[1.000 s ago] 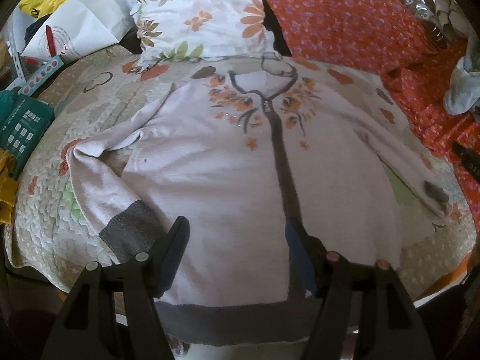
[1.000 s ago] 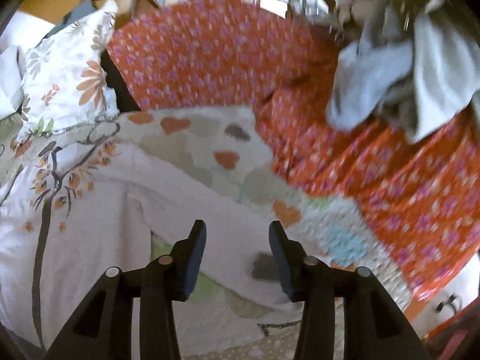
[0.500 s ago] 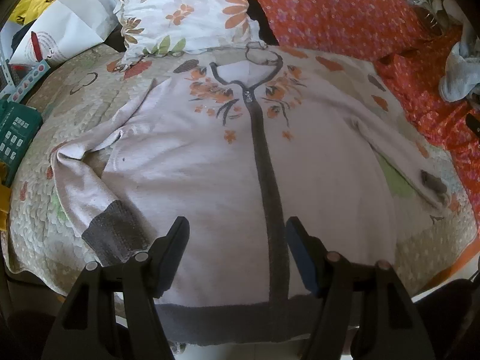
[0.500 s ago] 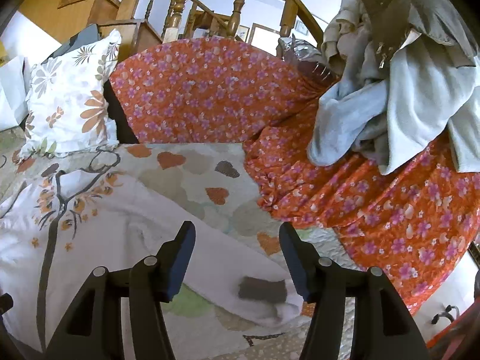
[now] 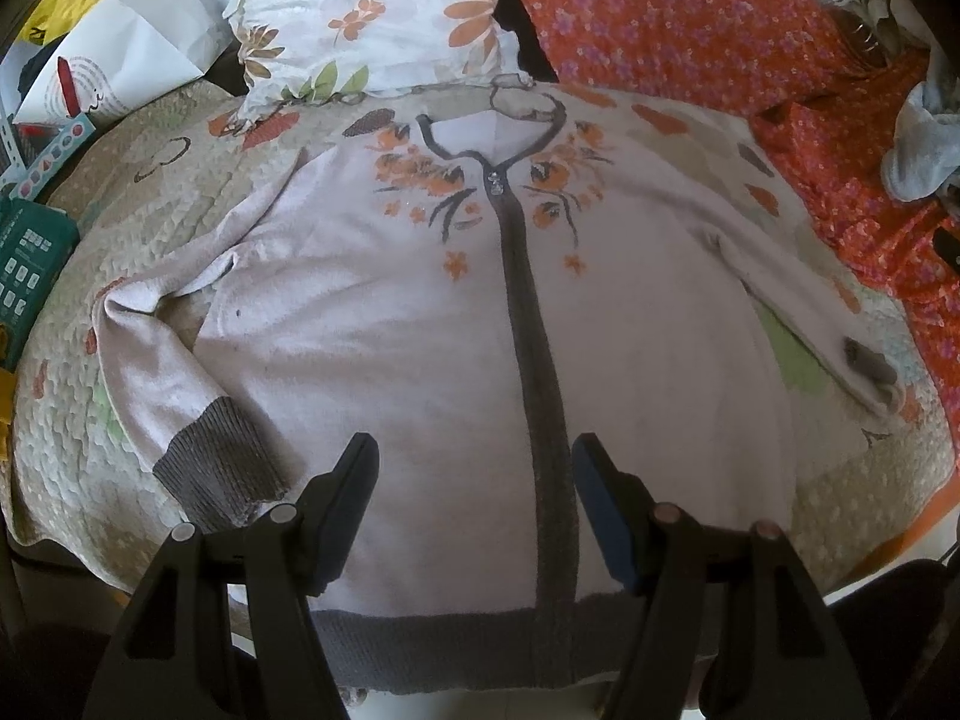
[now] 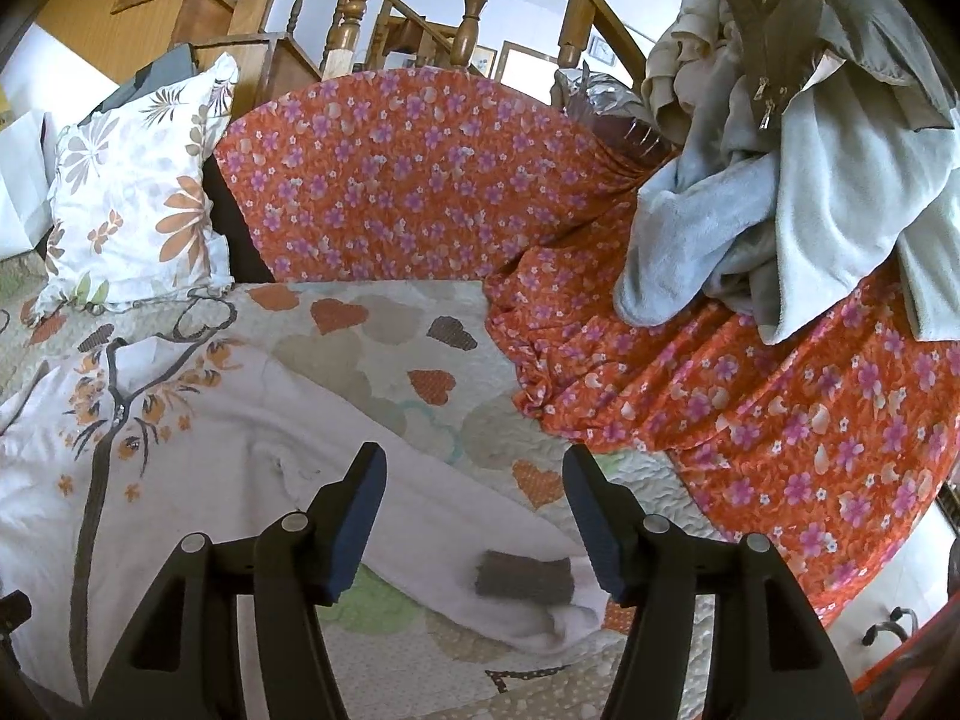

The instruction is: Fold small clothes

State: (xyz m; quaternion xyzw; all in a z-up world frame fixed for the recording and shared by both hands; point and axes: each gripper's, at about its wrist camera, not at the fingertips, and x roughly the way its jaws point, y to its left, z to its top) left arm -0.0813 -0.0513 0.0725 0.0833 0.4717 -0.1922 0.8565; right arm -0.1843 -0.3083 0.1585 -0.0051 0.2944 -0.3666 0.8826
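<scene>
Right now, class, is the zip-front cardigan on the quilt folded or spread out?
Spread out. The cardigan lies flat, front up, zip closed, both sleeves out to its sides on the quilt. No fold started.

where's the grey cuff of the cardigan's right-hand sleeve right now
In the right wrist view, the grey cuff lies on the quilt, low centre, between the open right gripper's fingers.
</scene>
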